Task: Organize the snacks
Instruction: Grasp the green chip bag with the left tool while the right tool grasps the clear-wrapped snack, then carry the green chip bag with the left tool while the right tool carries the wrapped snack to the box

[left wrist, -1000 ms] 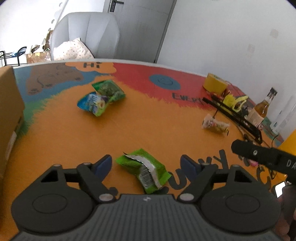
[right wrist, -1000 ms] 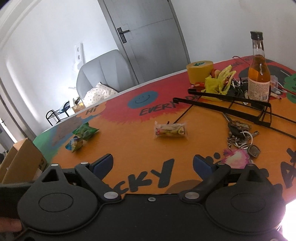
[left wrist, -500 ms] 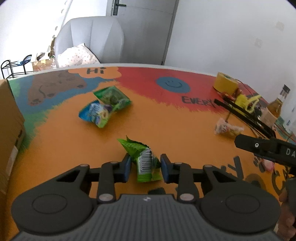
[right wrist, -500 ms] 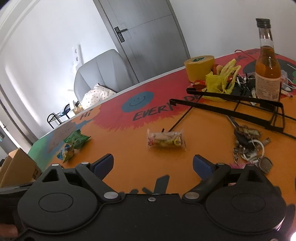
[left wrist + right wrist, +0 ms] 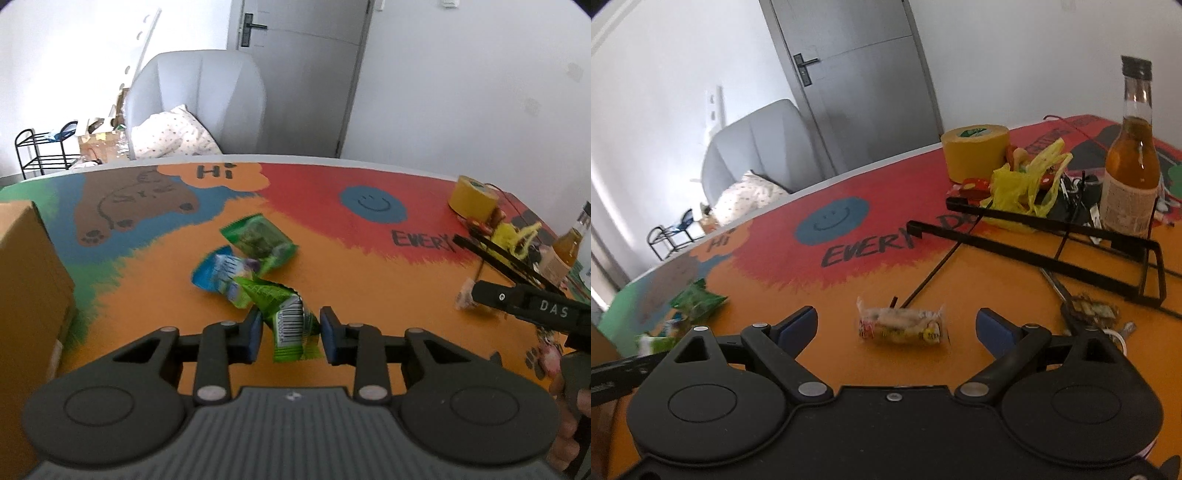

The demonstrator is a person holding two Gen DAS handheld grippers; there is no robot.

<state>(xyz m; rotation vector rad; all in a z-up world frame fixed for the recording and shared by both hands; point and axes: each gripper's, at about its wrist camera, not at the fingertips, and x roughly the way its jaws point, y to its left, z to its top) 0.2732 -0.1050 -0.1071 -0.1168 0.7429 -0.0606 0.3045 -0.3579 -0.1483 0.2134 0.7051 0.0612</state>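
Note:
My left gripper (image 5: 291, 334) is shut on a green snack packet (image 5: 290, 319) and holds it above the colourful table (image 5: 369, 295). Just beyond it lie a blue-green packet (image 5: 218, 275) and another green packet (image 5: 258, 240), touching each other. My right gripper (image 5: 895, 326) is open, low over the table, with a clear-wrapped yellow snack (image 5: 903, 325) lying between and just beyond its fingers. The two far packets also show at the left in the right wrist view (image 5: 696, 301). The right gripper's body shows at the right of the left wrist view (image 5: 532, 306).
A cardboard box (image 5: 26, 295) stands at the table's left edge. At the right are a yellow tape roll (image 5: 975, 149), a yellow plastic bag (image 5: 1027, 188), an orange drink bottle (image 5: 1132, 158), a black wire rack (image 5: 1052, 236) and keys (image 5: 1089, 314). A grey chair (image 5: 199, 103) stands behind the table.
My left gripper closed on the green packet, lifted it and carried it toward the two far packets. My right gripper moved forward and down until the clear-wrapped snack lay between its open fingers.

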